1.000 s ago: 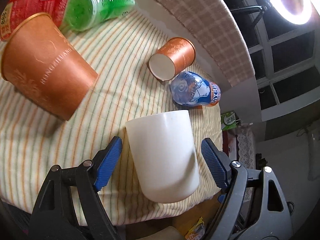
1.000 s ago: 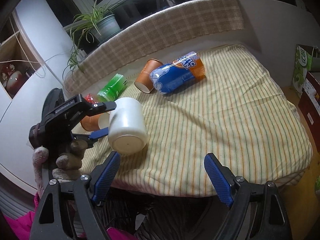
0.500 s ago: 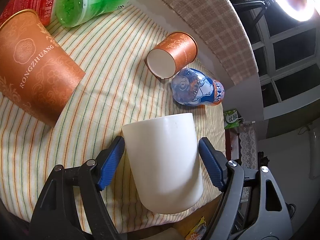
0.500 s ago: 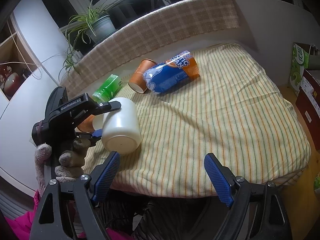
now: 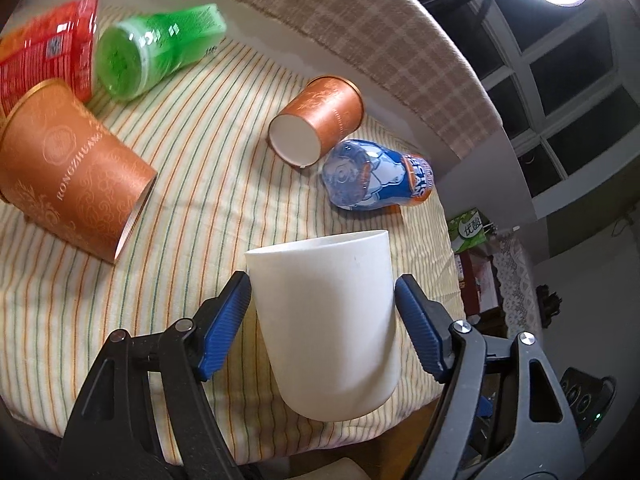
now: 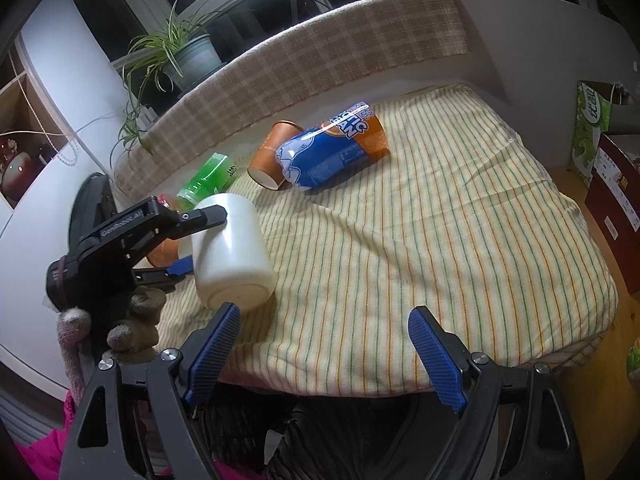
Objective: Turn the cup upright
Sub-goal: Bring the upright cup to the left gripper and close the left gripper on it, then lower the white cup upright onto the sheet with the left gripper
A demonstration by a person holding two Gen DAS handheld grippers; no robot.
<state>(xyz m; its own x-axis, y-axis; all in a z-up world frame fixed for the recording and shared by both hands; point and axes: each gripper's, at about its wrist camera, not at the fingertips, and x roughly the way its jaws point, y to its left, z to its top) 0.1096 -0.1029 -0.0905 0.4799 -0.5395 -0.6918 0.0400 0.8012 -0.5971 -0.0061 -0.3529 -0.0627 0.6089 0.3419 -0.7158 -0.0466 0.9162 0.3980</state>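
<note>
Left wrist view: left gripper (image 5: 322,308) fingers clamp white cup (image 5: 324,320), apparently tilted, long axis w/ rim pointing away; right gripper (image 6: 322,356) spread, holding nothing.

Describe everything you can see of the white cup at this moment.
The white cup is plain, smooth and handleless, and looks like plastic or ceramic. It lies on its side near the front edge of the striped cloth, its flat base toward the table edge and its open mouth toward the far side. The left gripper straddles it, with a blue finger pressed against each flank. Nothing else touches it.
</note>
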